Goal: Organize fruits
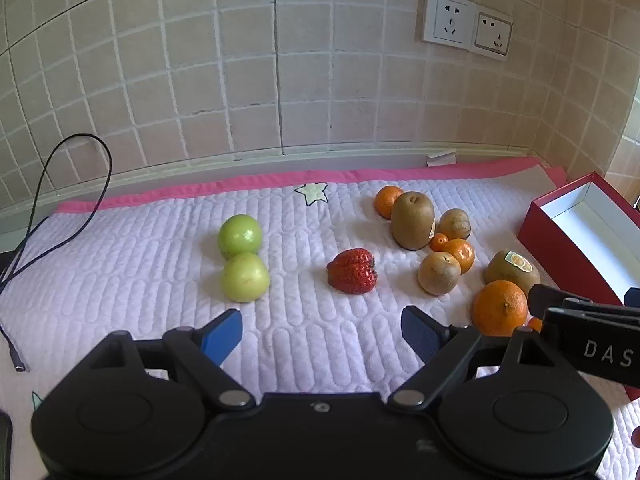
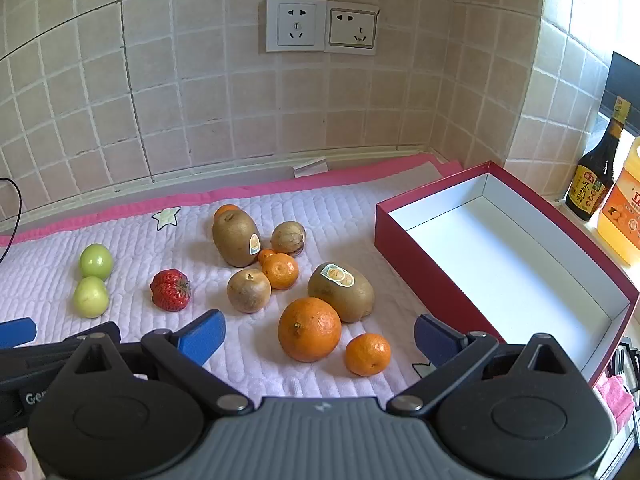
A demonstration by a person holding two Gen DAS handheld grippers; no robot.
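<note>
We see the fruits lying loose on a white quilted mat point(image 2: 320, 216) with a pink border, spread over the surface. Nearest the right tongs point(image 2: 318, 338) sits a large orange point(image 2: 309, 329), touching a stickered kiwi point(image 2: 341, 292) behind it, with a small mandarin point(image 2: 368, 354) just beside it on the right. Farther back we find a round brown fruit point(image 2: 249, 290) touching a second mandarin point(image 2: 281, 271), a tiny orange fruit point(image 2: 266, 256), a tall upright kiwi point(image 2: 236, 237) with another orange point(image 2: 226, 210) partly hidden behind it, and a wrinkled brown fruit point(image 2: 288, 238). To the left lies a strawberry point(image 2: 171, 290), and well apart from it, two green apples point(image 2: 93, 280) touching each other.

An open red box point(image 2: 420, 264) with a white interior stands on the right of the cluster, nothing in it.

Both pairs of tongs are spread apart and hold nothing. The left tongs point(image 1: 322, 332) hover low over the mat in front of the strawberry; the right tongs hover with the large orange and small mandarin seen between their blue fingers point(image 2: 202, 336).

Behind, we see a tiled wall with two sockets point(image 2: 322, 26), a black cable point(image 1: 60, 200) at the left, and a dark sauce bottle point(image 2: 594, 172) beside an orange jug point(image 2: 624, 208) on the right ledge.
</note>
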